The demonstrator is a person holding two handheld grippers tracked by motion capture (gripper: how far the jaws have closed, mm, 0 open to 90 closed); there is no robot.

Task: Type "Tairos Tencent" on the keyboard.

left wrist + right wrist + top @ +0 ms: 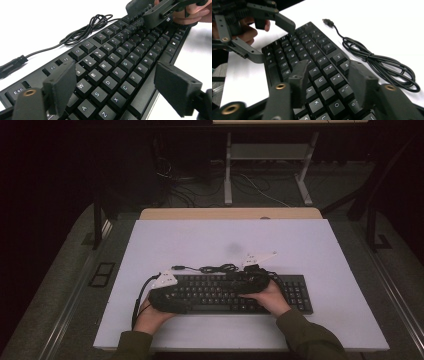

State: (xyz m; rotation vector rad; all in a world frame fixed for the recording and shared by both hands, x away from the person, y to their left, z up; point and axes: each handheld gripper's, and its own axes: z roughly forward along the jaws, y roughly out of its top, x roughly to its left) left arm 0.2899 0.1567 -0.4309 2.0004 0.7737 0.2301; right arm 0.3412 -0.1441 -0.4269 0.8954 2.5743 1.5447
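**Mia:** What is the biggest thing here?

**Ben:** The bench [320,250]. It has a flat white top, and a strip of light wood shows at its far edge. The room around it is dark. Behind the bench is a grey floor with loose wires and the white legs of another table [265,170].

**Mia:** And what lies on the bench?

**Ben:** A black keyboard [295,292]. It lies flat, near the person's side, a bit right of the middle. Its black cable [220,268] lies in a loose bundle just behind it, on the white top. The cable's plug [327,22] rests on the bench too, past the far corner of the keyboard.

**Mia:** Where are the grippers?

**Ben:** Both are over the keys. The left gripper [115,87] is over the left end, above the letters. Its jaws are spread wide apart and hold nothing. The right gripper [327,77] is over the middle of the keyboard. Its jaws are apart too, with keys showing between them.

**Mia:** Is anything in the way?

**Ben:** Only the grippers and hands. They cover some of the keys from above. The number keys at the right end are in plain sight.
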